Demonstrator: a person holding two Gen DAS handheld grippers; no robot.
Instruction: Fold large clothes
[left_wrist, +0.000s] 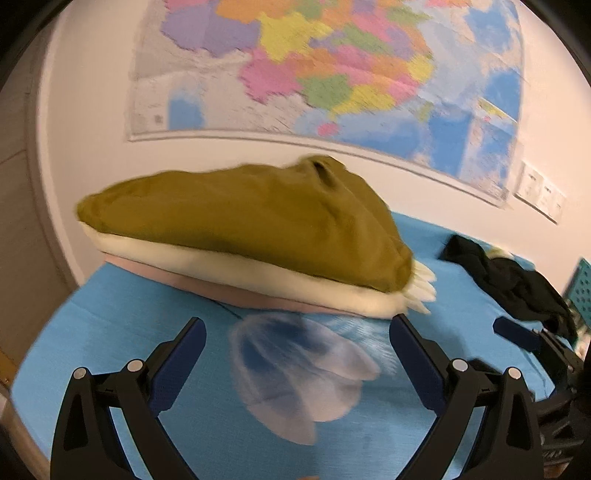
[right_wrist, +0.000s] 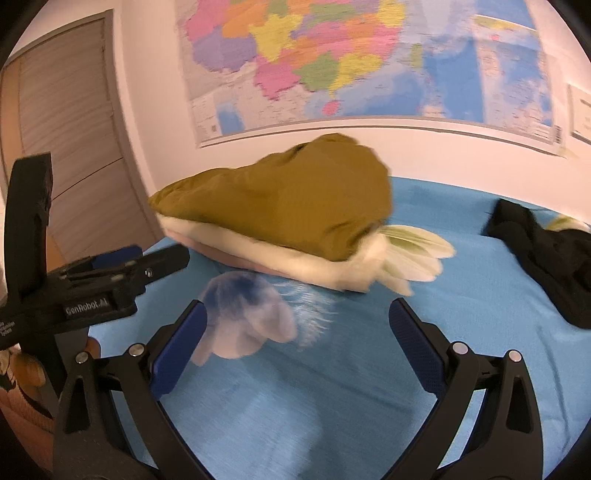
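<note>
A stack of folded clothes lies on the blue sheet (left_wrist: 122, 332): an olive-green garment (left_wrist: 240, 229) (right_wrist: 288, 199) on top, a cream one (left_wrist: 258, 269) under it and a pink layer (left_wrist: 229, 291) at the bottom. A crumpled black garment (left_wrist: 509, 284) (right_wrist: 546, 251) lies to the right. My left gripper (left_wrist: 298, 319) hovers open just in front of the stack, holding nothing. My right gripper (right_wrist: 297, 305) is open too, also empty, near the stack's front. Between each gripper's fingers a pale, blurred translucent patch (left_wrist: 295, 369) (right_wrist: 243, 317) shows on the sheet.
A large coloured map (left_wrist: 332, 66) hangs on the white wall behind the bed. A grey door (right_wrist: 66, 129) stands at the left. Wall sockets (left_wrist: 539, 192) and a teal perforated object (left_wrist: 583, 284) sit at the right. Both views are motion-blurred.
</note>
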